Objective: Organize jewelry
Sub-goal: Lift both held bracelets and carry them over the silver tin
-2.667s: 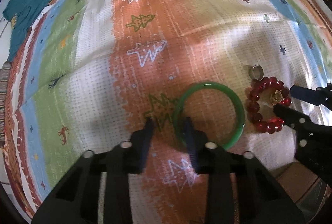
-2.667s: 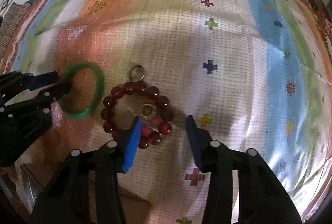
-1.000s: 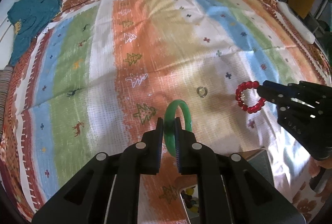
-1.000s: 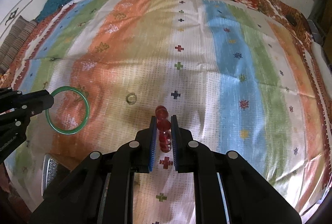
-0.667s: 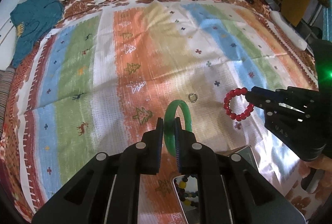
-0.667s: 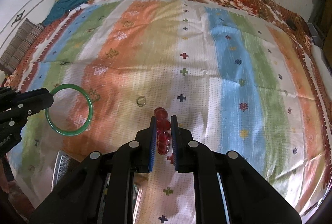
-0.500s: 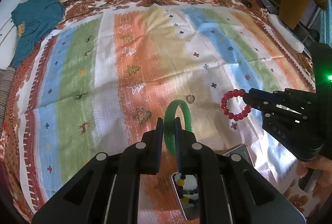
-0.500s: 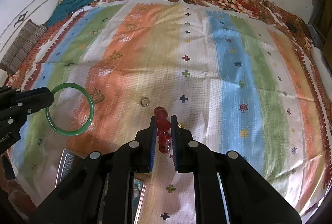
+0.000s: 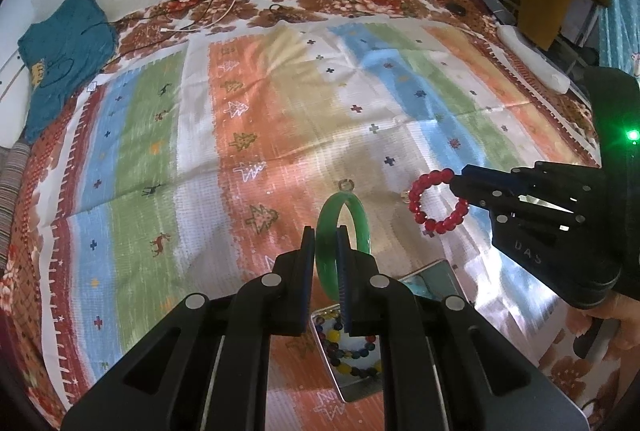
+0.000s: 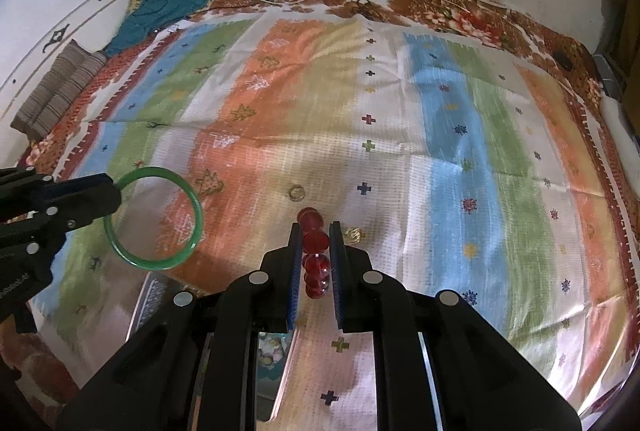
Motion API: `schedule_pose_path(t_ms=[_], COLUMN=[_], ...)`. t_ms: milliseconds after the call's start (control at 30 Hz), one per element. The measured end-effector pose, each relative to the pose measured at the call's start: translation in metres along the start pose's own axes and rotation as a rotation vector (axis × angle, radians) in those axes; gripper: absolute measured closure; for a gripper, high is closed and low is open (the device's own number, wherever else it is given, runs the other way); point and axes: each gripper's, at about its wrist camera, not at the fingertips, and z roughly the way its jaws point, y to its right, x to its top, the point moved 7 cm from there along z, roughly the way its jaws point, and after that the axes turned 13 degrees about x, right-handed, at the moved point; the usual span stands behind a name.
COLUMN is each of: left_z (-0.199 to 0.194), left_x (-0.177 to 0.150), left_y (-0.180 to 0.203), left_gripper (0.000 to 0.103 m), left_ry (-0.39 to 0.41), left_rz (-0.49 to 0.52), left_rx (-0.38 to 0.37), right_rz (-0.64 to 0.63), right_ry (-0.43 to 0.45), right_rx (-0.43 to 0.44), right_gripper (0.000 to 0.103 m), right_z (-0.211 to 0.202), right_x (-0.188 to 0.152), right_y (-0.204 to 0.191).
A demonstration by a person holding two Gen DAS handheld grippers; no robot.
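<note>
The left gripper has its jaws pinching the near rim of the green bangle, which stands edge-on above the bed. The right gripper has its jaws pinching the red bead bracelet by 1 side; seen from the left wrist, the bracelet hangs as a full loop off the jaw tips. Both pieces are clear of the striped blanket.

Just below and near the grippers lies an open box with a metal rim, already holding a string of mixed-colour beads. That looks like the place the jewelry belongs.

Farther out, 2 small pieces lie on the blanket: a ring beyond the bracelet, and a small gold piece just right of the right jaws.

My reading: 1 piece is stored, 2 are lifted but not yet put in, and 2 are untouched. So the job is about at its middle; what is left is to lower the bangle and bracelet into the box, then fetch the ring and the gold piece.
</note>
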Motion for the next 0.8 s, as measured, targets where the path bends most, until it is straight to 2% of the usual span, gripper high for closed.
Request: schedule_pose_path(t_ms=[800], left_z=[-0.030], left_x=[-0.030], left_y=[0.009], left_gripper=[0.093], left_ry=[0.034], left_rz=[0.023], left_rx=[-0.015], right_rz=[-0.044], right_ry=[0.033], right_rx=[0.055], right_gripper=[0.089], right_z=[-0.034], right_x=[-0.031], right_y=[-0.033])
